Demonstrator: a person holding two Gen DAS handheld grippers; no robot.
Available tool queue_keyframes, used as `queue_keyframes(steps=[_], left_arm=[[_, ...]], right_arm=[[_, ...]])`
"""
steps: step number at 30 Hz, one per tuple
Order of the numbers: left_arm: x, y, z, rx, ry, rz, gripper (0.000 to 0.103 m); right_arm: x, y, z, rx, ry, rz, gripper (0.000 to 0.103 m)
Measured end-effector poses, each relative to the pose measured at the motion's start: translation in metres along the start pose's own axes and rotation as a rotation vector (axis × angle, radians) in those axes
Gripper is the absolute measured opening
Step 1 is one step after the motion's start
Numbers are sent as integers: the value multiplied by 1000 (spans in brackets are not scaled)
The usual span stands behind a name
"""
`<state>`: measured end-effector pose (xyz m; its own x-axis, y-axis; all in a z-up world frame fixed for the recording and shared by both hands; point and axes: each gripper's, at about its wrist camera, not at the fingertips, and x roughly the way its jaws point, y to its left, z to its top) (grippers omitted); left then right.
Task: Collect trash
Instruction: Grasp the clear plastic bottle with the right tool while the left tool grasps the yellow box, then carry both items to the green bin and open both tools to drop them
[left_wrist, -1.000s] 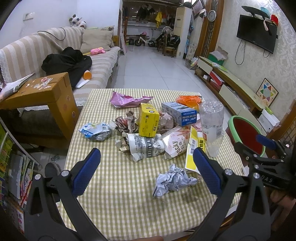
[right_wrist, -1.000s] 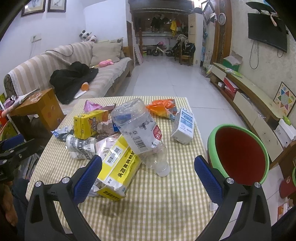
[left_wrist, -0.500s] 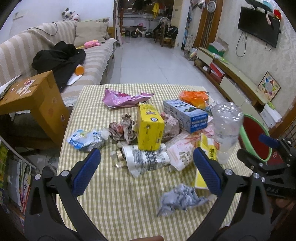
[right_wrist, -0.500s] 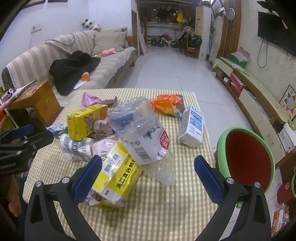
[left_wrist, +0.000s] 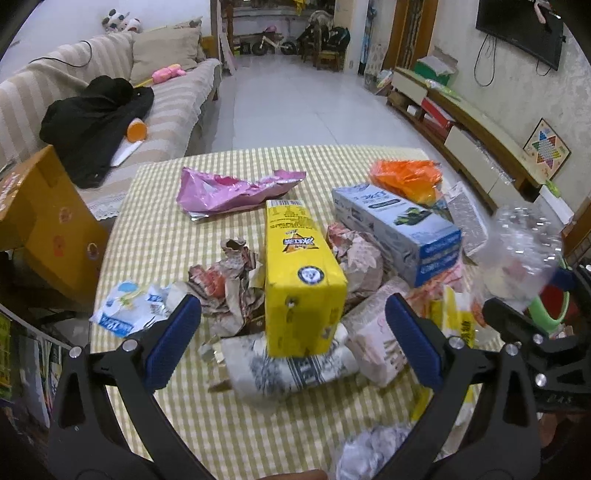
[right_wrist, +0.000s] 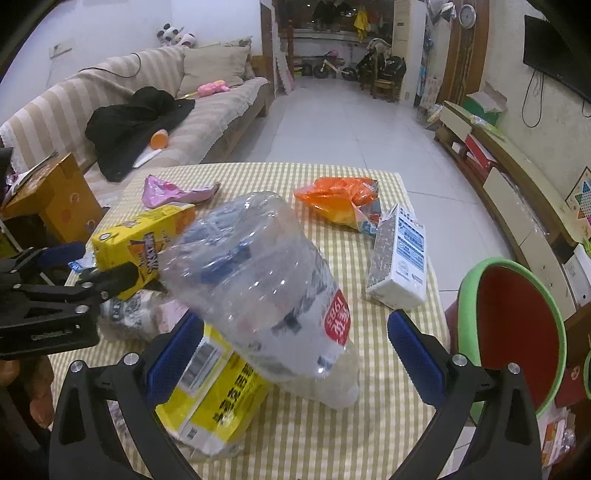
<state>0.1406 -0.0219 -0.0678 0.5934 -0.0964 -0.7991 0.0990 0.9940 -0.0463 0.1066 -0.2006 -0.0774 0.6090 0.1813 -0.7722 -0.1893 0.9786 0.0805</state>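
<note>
Left wrist view: left gripper is seen spread wide, nothing held between the two blue pads. The yellow carton sits in the gap between them, not touched. One checked table carries the trash. Counted here: 1 yellow carton lying on 1 printed paper roll; 1 blue box to its right; 1 pink bag at the far side; 1 orange bag far right; 1 blue-white wrapper at the left edge; 2 crumpled brown paper wads, one left of the carton and one right of it; 1 grey paper ball at the near edge; 1 pink-white pack near the right pad. One clear bottle is blurred at the right. The right gripper shows at the right edge; the bottle overlaps it, contact cannot be told.

Right wrist view: right gripper is also seen wide apart, nothing clamped. One clear bottle with a red label stands tilted between the pads, base resting on 1 yellow pack; pad contact cannot be told. Also counted: 1 yellow carton, 1 white-blue box, 1 orange bag, 1 pink bag. One red bin with a green rim sits just off the table's right edge. The left gripper is visible at the left, near the carton.
</note>
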Motion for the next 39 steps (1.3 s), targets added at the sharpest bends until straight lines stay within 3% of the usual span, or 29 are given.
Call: queue_keyframes(steps=[4,7,10,12,13,29,39], left_arm=[[8,1,4,-6,5,14,94],[14,0,7,-5,19,15,79],[18,0,8,0,37,13,59],[18,-1,7,8,40,18,42],[18,-2,7,11,40,18,39],[-44,4,19,-20,-79,30,36],[-89,-21,35,-4,-131,-53,36]], right_arm=[[9,-1,3,-4,-2,12,96],[13,-4,4,4,11,30,90],[16,-6,4,11,24,53,72],[14,-7,4,9,19,54,69],[15,-7,4,7,13,49,69],[-31,-30,21,76,-85,99,66],[-87,-69,34,151,-146,131,66]])
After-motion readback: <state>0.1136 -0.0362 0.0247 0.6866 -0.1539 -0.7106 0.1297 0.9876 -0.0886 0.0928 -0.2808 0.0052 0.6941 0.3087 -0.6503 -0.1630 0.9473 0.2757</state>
